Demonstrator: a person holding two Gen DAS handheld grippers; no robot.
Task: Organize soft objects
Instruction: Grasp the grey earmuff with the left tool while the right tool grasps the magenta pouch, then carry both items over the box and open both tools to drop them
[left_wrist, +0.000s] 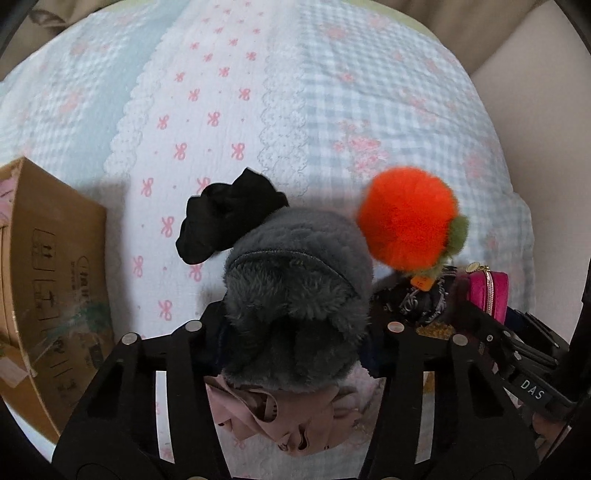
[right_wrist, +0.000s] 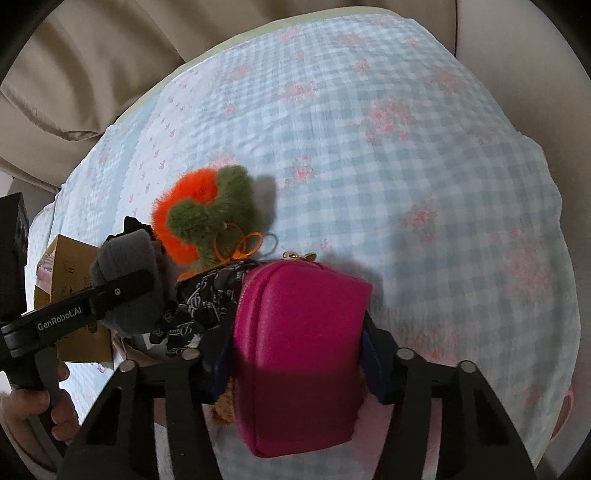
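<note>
My left tongs (left_wrist: 295, 325) are clenched on a grey muff (left_wrist: 295, 295), fluffy and dark, its piped seam curving across the top; it fills the gap between the fingers. My right tongs (right_wrist: 299, 354) grasp a pink pouch (right_wrist: 299, 354), smooth magenta with a gold zip along its left edge and a gold pull at twelve o'clock.

In the left view, a black scrunchie (left_wrist: 229, 218) lies touching the muff at eleven o'clock. An orange pompom (left_wrist: 406, 218) with green plush sits at two o'clock, just beside the muff. Under the muff, at six o'clock, crumpled pink cloth (left_wrist: 280, 417) shows. A cardboard box (left_wrist: 55, 277) stands at nine o'clock, apart from the pile.

In the right view, a black printed scarf (right_wrist: 207, 299) is bunched between pouch and muff, at ten o'clock from the pouch, with an orange ring (right_wrist: 243, 243) above it. A hand (right_wrist: 33, 417) grips the left tongs' handle at eight o'clock.

Everything rests on a quilt (left_wrist: 332, 110), blue gingham with pink bows and flowers. Beige cushions (right_wrist: 92, 74) rise beyond it at twelve o'clock.
</note>
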